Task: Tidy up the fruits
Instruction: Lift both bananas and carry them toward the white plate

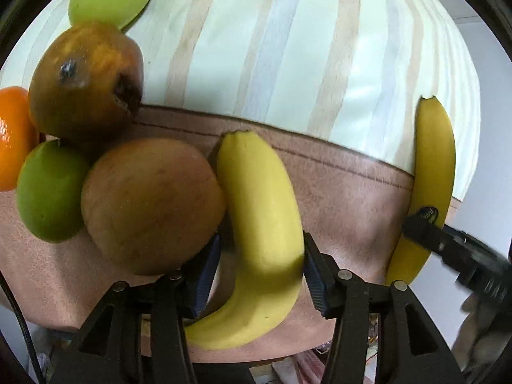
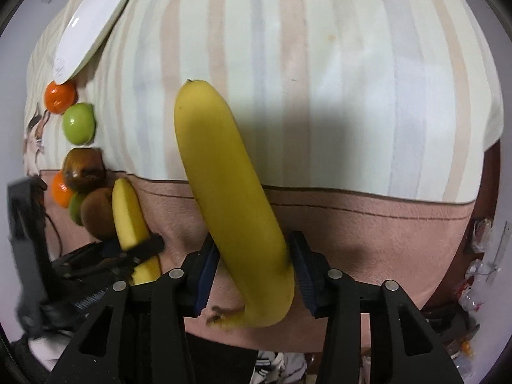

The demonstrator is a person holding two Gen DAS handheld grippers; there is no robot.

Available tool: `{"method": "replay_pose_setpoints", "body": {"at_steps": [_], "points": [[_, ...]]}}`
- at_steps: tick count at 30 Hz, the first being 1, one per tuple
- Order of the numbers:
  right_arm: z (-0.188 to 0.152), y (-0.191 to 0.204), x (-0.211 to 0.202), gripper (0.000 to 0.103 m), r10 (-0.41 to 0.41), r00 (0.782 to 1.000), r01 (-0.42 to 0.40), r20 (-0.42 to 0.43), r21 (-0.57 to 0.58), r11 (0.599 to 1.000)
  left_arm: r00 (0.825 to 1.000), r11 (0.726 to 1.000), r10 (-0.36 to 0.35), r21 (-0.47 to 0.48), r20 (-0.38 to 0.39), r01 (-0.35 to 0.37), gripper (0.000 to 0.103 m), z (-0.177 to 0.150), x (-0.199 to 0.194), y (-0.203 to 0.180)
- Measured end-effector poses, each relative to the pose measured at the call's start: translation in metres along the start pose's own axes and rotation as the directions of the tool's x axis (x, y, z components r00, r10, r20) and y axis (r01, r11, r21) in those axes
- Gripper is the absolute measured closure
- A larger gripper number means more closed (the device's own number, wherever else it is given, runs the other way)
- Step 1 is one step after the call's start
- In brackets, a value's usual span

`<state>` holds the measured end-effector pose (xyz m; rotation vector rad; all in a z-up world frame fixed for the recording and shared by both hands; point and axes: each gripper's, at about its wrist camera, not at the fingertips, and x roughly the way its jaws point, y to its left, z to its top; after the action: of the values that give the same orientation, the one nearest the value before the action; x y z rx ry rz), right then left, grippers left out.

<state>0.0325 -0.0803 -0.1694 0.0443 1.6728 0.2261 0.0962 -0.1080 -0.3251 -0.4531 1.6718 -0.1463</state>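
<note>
Left gripper (image 1: pixel 262 265) straddles curved yellow banana (image 1: pixel 259 224) just beside brown round fruit (image 1: pixel 150 204), right pad touching peel, left pad apart. Right gripper (image 2: pixel 252 268) holds second long yellow banana (image 2: pixel 224 192), well right of brown fruit. Step: grouping bananas. Next: set second banana alongside first.

A striped cloth (image 2: pixel 320 80) covers the table. It has pale green, tan and light blue stripes. Along its near edge runs a wide pink band (image 2: pixel 368 224) with a thin dark line on it. A white plate (image 2: pixel 92 22) lies on the cloth at the far left in the right wrist view. Past the right edge of the table, some clutter (image 2: pixel 476 272) lies on the floor, too blurry to tell what it is
</note>
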Motion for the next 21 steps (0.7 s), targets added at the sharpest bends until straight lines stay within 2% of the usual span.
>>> {"method": "replay_pose_setpoints", "body": {"at_steps": [2,3,5,8,11,13,15,18,21], "points": [[-0.008,0.005,0.001,0.05,-0.048,0.998,0.049,0.041,-0.019,0.999,0.998,0.997,0.046,0.058,0.034,-0.048,0.067,0.004,-0.005,-0.012],[-0.009,0.008,-0.002,0.05,-0.078,0.995,0.08,0.064,-0.027,0.996,0.993,0.989,0.1,0.107,0.057,-0.106,0.067,0.001,-0.009,-0.02],[-0.01,0.011,-0.002,0.061,-0.149,0.983,0.153,0.104,-0.032,0.988,0.985,0.974,0.147,0.159,0.092,-0.16,0.068,-0.004,-0.016,-0.028],[-0.02,0.005,-0.011,0.063,-0.126,0.984,0.124,0.128,0.022,0.992,0.978,0.957,0.166,0.218,0.128,-0.191,0.069,-0.004,-0.028,-0.037],[-0.031,-0.022,-0.028,0.063,-0.083,0.988,0.074,0.133,0.072,0.995,0.976,0.95,0.151,0.25,0.155,-0.187,0.069,0.009,-0.044,-0.048],[-0.034,-0.036,-0.026,0.063,-0.064,0.988,0.05,0.138,0.105,0.993,0.979,0.951,0.14,0.256,0.145,-0.174,0.068,0.021,-0.053,-0.047],[-0.033,-0.045,-0.025,0.063,-0.042,0.988,0.022,0.146,0.132,0.991,0.993,0.97,0.089,0.222,0.077,-0.104,0.068,0.039,-0.057,-0.037],[-0.031,-0.058,-0.031,0.062,-0.016,0.985,-0.011,0.173,0.157,0.987,0.998,0.972,0.057,0.226,0.018,-0.059,0.066,0.054,-0.062,-0.023],[-0.036,-0.072,-0.037,0.06,0.022,0.982,-0.059,0.189,0.193,0.979,1.0,0.973,0.022,0.229,-0.008,-0.02,0.062,0.062,-0.068,-0.006]]}}
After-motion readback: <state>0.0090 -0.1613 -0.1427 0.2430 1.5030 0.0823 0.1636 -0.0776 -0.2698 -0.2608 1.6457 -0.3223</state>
